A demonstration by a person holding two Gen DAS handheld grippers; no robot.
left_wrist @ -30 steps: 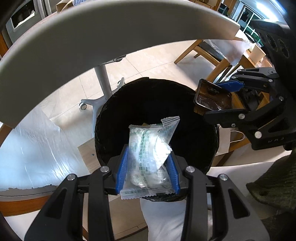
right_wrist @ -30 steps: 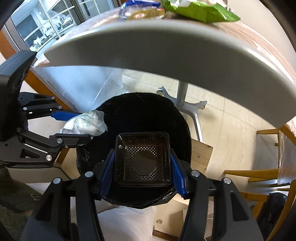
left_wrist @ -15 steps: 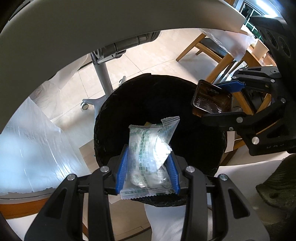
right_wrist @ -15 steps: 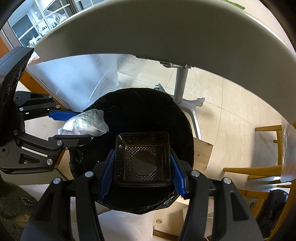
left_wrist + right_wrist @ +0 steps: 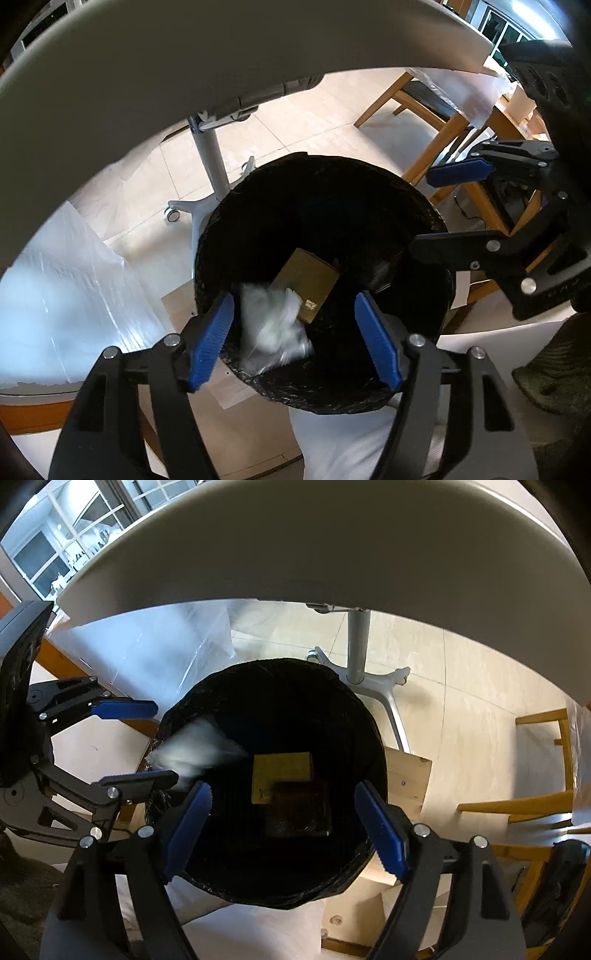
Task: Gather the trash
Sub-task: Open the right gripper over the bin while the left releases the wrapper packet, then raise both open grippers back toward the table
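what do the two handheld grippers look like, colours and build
Both match: the left gripper and right gripper have black plastic linkage arms joined by silver screws, and long blue ribbed pads on the fingers. No cables or sleeves show.

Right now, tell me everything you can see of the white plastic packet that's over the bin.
The white plastic packet is a crumpled, translucent wrapper with faint green print, motion-blurred. It sits over the near rim of the black-lined trash bin, between the left gripper pads, whose jaws have just been opening. It lies close beside the left pad; contact is unclear. Behind it, inside the bin, lies a tan card box.
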